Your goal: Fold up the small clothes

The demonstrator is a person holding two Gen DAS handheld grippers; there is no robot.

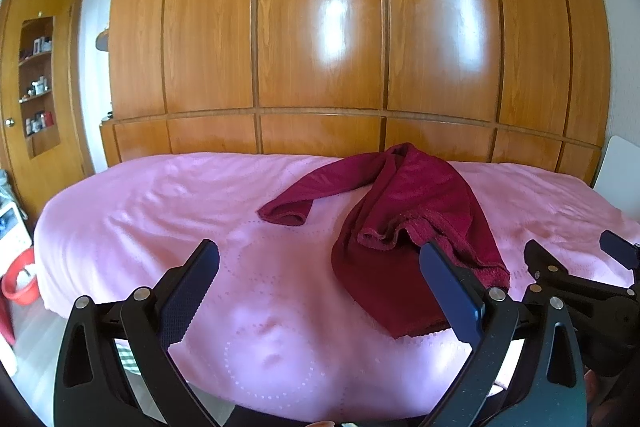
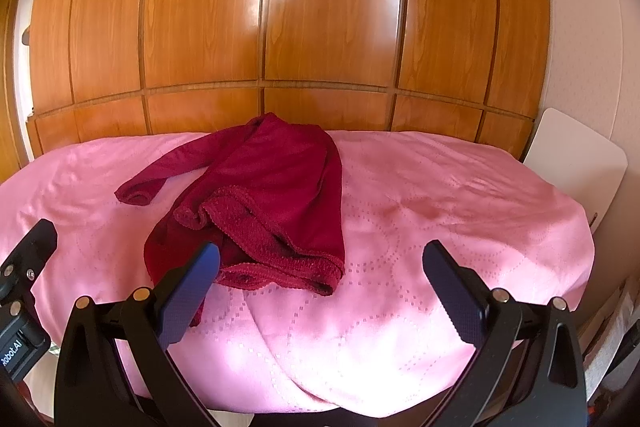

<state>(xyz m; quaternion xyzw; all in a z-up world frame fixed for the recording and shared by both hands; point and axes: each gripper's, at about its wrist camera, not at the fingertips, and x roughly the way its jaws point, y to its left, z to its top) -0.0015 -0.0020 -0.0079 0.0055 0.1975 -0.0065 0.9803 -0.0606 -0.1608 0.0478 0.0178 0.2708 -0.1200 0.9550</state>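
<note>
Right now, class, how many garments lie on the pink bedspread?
1. A dark red long-sleeved garment lies crumpled mid-bed on the pink bedspread, one sleeve stretched to its left. The second sleeve may be hidden under the folds.

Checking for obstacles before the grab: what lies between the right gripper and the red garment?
Only bare pink bedspread. In the right wrist view, the open right gripper faces the red garment, whose hem sits beside its left finger.
</note>
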